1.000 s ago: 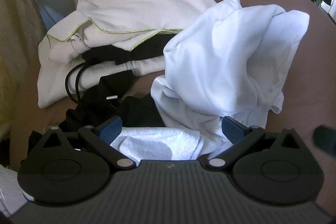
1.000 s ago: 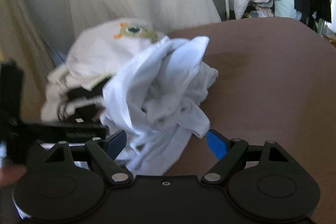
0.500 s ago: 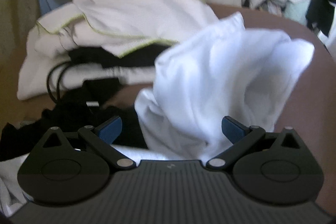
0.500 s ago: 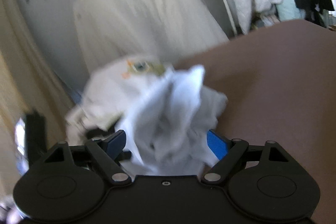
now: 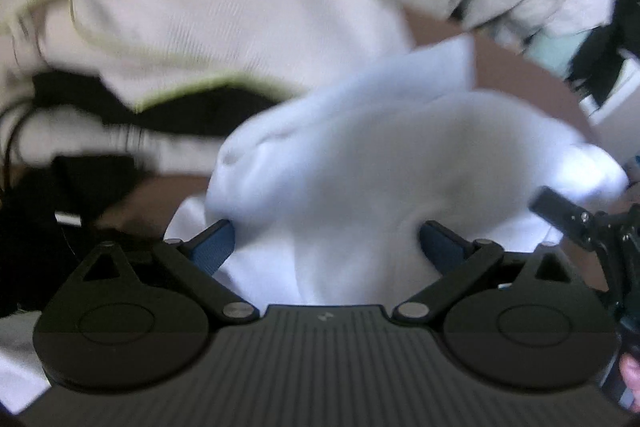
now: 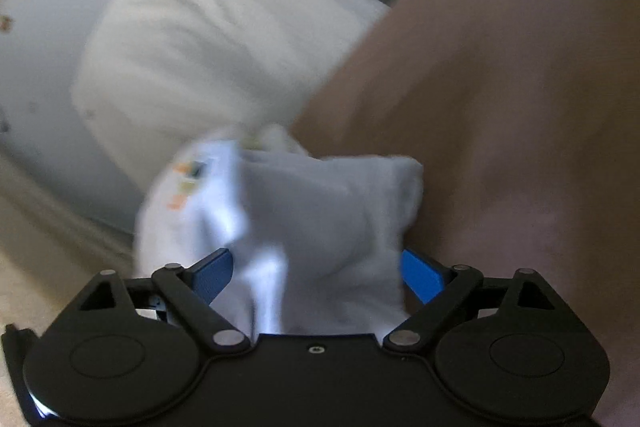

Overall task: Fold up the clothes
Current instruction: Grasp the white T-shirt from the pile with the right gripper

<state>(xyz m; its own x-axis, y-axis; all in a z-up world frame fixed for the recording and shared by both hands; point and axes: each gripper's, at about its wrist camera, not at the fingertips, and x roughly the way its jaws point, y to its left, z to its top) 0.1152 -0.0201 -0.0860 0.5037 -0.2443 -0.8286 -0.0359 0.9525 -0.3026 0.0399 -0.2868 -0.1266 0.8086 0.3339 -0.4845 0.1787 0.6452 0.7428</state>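
A crumpled white garment [image 5: 360,163] lies bunched on the brown surface [image 5: 520,67], blurred in both views. My left gripper [image 5: 326,247] is open, its blue fingers wide apart with the white cloth bulging between them. My right gripper [image 6: 316,271] is open too, and the same white garment [image 6: 320,219] fills the gap between its blue pads. The right gripper's black body [image 5: 592,227] shows at the right edge of the left wrist view, beside the garment. Behind it lies a pile with a cream garment with green trim and an orange print [image 5: 192,7] over black clothes [image 5: 192,115].
A white cushion or bedding [image 6: 208,39] leans on the wall behind the brown surface [image 6: 520,107]. More clothes, pale and black [image 5: 580,7], hang at the back right. A black cord [image 5: 8,147] and dark clothes [image 5: 32,227] lie at the left.
Both grippers have moved forward onto the white garment, which now sits between their fingers. The right gripper has tilted upward toward the wall. Both views are blurred by motion.
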